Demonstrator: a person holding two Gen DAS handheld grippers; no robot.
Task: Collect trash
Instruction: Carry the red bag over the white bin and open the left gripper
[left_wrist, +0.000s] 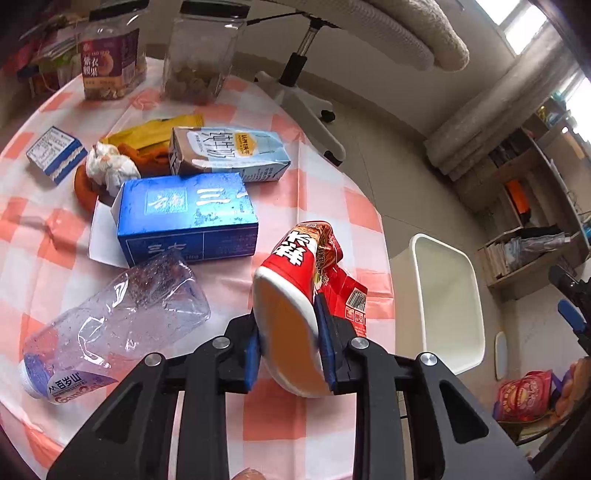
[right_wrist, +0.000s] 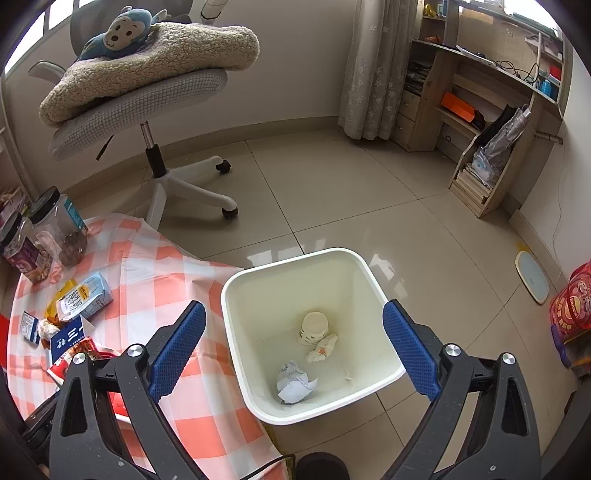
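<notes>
One crushed red noodle cup (left_wrist: 295, 295) sits pinched between the blue pads of our left tool (left_wrist: 290, 347), above the checked worktop (left_wrist: 325, 192), the white bin (right_wrist: 314, 258) just beside on the floor. We judge it light, thin-walled and easily buckled, so gripping across its base rim seems soundest. Our right tool (right_wrist: 293, 347) hangs spread and empty over the bin. Readable print: "百岁山" on the flattened water bottle (left_wrist: 110, 321), "三" on the blue box (left_wrist: 188, 218), "紫衣腰果" on a jar (left_wrist: 109, 55).
</notes>
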